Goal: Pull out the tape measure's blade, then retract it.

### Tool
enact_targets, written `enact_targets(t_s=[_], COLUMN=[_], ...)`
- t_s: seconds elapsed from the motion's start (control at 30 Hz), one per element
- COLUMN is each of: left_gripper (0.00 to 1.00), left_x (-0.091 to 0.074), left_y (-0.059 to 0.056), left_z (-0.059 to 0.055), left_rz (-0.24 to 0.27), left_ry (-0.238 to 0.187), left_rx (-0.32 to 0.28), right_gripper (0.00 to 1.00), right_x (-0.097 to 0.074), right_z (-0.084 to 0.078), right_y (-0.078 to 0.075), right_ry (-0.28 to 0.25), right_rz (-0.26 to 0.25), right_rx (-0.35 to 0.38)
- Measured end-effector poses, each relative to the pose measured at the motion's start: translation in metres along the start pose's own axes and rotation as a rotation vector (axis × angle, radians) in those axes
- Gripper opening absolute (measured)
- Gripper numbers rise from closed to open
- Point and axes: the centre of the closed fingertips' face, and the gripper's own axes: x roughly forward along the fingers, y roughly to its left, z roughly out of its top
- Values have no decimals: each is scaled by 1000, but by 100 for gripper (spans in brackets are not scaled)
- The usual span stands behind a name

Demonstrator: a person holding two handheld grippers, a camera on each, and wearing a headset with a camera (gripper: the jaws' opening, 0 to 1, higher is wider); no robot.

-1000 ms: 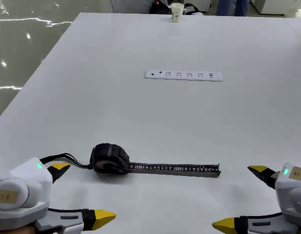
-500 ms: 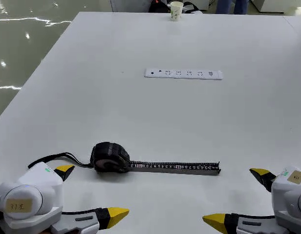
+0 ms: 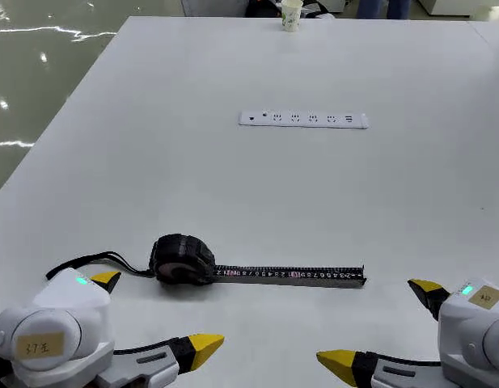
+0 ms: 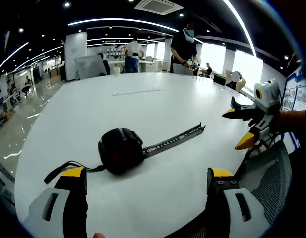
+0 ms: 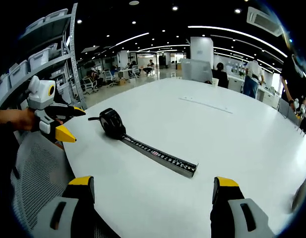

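While one tape measure point(image 3: 182, 260) lies with blade point(image 3: 289, 275) out, both the left claw point(image 3: 158, 311) and right claw point(image 3: 378, 323) hover spread.

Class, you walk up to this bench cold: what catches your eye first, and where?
A black tape measure lies on the white table, its blade drawn out flat to the right. The left gripper and right gripper, yellow-tipped and open, hover nearer the person, touching nothing.

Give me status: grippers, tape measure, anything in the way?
Left gripper and right gripper open, holding nothing. Tape measure on the table, blade out, untouched. Nothing between grippers and it; power strip lies far behind.
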Motion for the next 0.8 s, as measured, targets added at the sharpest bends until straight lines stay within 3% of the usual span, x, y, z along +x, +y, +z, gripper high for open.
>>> enact_targets(t_s=[0.1, 0.37, 0.6, 0.8], left_gripper=[99, 99, 99, 99], left_x=[-1, -5, -6, -8], left_y=[1, -4, -4, -8], left_z=[-1, -9, -4, -3], left_rz=[11, 35, 52, 56], left_ry=[-13, -5, -22, -28], left_rx=[-26, -6, -30, -15], right_gripper=[99, 99, 99, 99], right_x=[0, -2, -5, -6], right_z=[0, 1, 6, 9], right_y=[4, 11, 11, 12], right_ry=[-2, -8, -30, -40], right_rz=[0, 1, -4, -5], right_rx=[16, 28, 46, 52])
